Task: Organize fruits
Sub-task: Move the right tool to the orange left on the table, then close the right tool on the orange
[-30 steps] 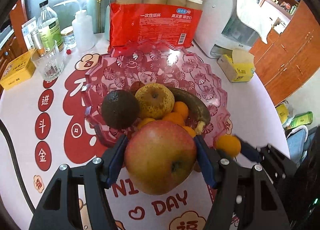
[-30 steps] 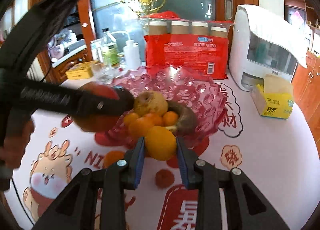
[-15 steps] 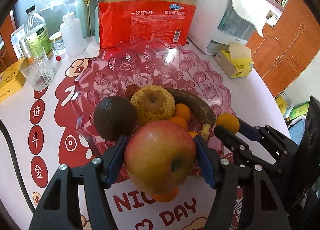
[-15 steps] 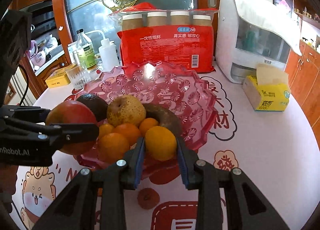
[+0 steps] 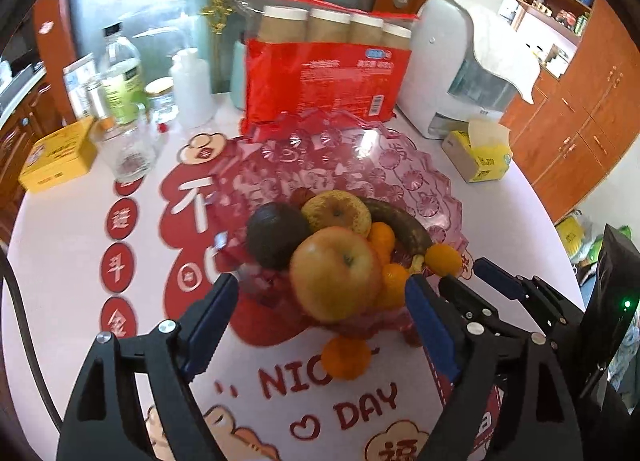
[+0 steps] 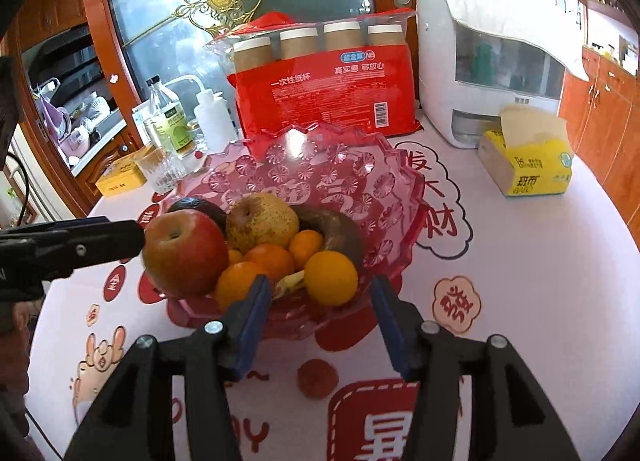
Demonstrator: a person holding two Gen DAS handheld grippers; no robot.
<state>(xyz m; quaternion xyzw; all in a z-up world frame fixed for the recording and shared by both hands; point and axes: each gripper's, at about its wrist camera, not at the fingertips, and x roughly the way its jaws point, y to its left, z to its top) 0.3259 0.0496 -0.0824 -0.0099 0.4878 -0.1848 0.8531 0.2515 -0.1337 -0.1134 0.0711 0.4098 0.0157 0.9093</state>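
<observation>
On the pink bowl's (image 6: 404, 217) near edge | apple (image 5: 334, 273), orange (image 6: 330, 277) dropped to stay | left gripper (image 5: 320, 319), right gripper (image 6: 320, 309) jaws opening, holding nothing.

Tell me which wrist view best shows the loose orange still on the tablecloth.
The left wrist view: the loose orange lies in plain sight in front of the pink bowl, between the opening fingers. The right wrist view doesn't show it.
</observation>
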